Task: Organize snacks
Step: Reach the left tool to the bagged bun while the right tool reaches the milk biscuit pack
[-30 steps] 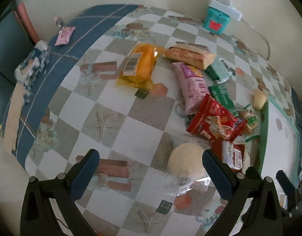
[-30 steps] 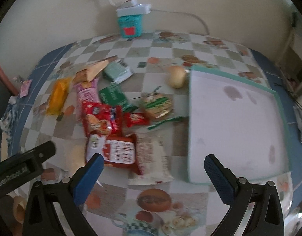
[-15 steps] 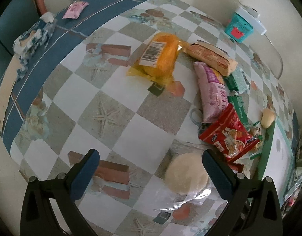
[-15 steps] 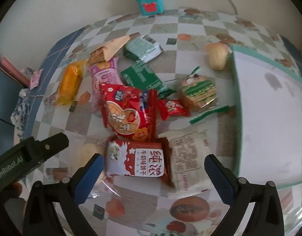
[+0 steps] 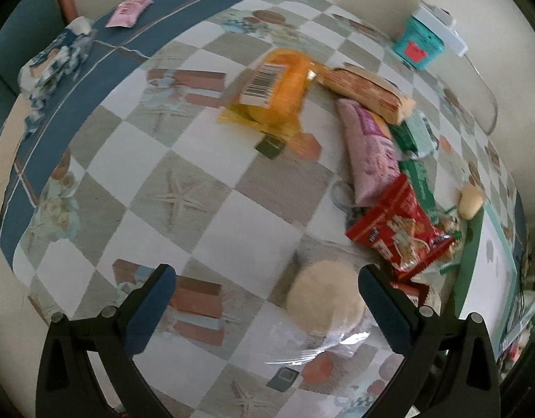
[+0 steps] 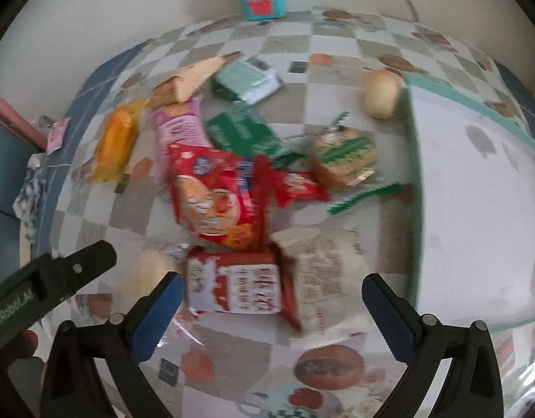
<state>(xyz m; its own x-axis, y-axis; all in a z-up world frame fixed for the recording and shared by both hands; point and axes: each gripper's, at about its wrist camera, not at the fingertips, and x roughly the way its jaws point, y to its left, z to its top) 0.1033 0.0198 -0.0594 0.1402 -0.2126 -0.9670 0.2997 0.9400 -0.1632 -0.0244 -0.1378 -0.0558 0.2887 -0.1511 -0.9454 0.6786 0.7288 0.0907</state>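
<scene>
Desk (image 5: 204,205), checked cloth. Landmark: tray (image 6: 476,209), white w/ green rim, rt side.
L→R, all left of tray:
- orange pack (image 6: 115,141)
- pink pack (image 6: 178,130)
- big red bag (image 6: 215,198)
- green box (image 6: 241,130)
- round cake (image 6: 345,155)
- bun (image 6: 380,94), touching tray rim

Left tongs (image 5: 267,310): wide open, empty, around pale bun in clear wrap (image 5: 325,304).
Right tongs (image 6: 272,313): wide open, empty, over red/white pack (image 6: 236,287).

Snack packets on the checked table, counted:
- Red (image 6: 215,202): three.
- Green (image 6: 241,129): two, plus one pale mint.
- Orange (image 5: 277,90), pink (image 5: 372,149), tan wedge (image 5: 368,92): one each.
- Round pale buns (image 5: 323,299): two.
- White tray (image 6: 483,216): one.
</scene>
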